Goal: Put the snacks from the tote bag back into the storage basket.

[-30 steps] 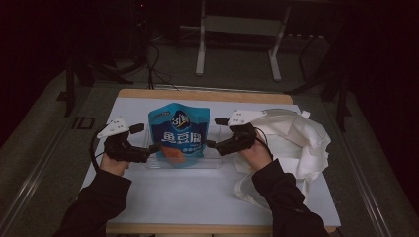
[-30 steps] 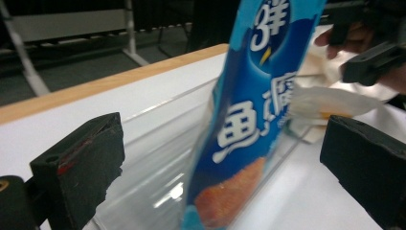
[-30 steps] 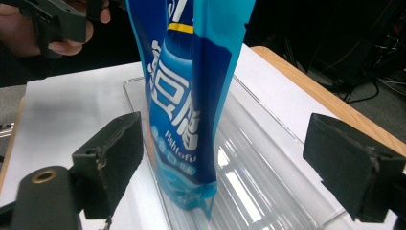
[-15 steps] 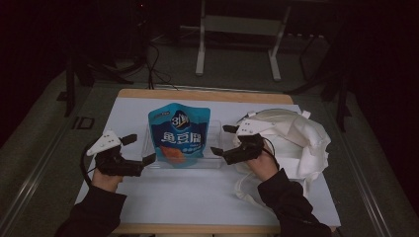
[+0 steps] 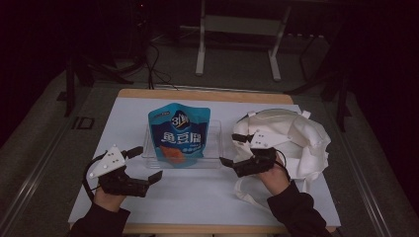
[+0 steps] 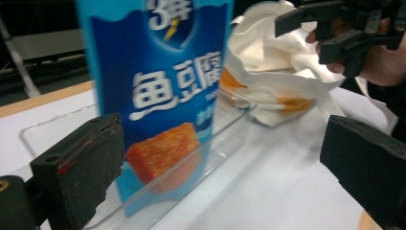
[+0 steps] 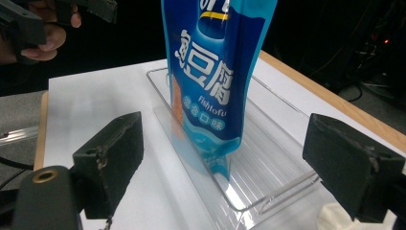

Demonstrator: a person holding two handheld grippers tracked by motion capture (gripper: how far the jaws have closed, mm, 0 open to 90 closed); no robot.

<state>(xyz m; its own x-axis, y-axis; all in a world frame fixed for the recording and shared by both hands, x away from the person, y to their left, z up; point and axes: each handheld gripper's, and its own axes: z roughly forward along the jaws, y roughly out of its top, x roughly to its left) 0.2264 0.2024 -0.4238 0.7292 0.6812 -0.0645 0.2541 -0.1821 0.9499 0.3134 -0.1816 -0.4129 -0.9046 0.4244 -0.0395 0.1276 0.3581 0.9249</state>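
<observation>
A blue fish tofu pouch [image 5: 179, 135] stands upright in a clear plastic tray [image 5: 216, 148] near the middle of the white surface [image 5: 197, 192]. The pouch carries white lettering and a picture of an orange cube low on its front; in the right gripper view the word "Fishtofu" can be read on it. It sits toward the tray's left half, and the right half of the tray lies bare.

The left gripper [image 5: 144, 164] hovers at the tray's near left corner, held in the person's left hand [image 5: 109, 196], a grey three-cornered plate on top. Its jaws stand wide apart with nothing between them; in the left gripper view the pouch and tray rise just beyond the left jaw.

The right gripper [image 5: 231, 149] hangs just off the tray's right end, in the person's right hand [image 5: 274, 177], which rests over the edge of a crumpled cream cloth tote bag [image 5: 301, 138]. Its jaws are likewise spread wide and hold nothing; in the right gripper view the pouch stands between and beyond them.

The bag lies to the right of the tray, its straps trailing toward the near edge of the surface. In the left gripper view something orange shows inside its folds.
</observation>
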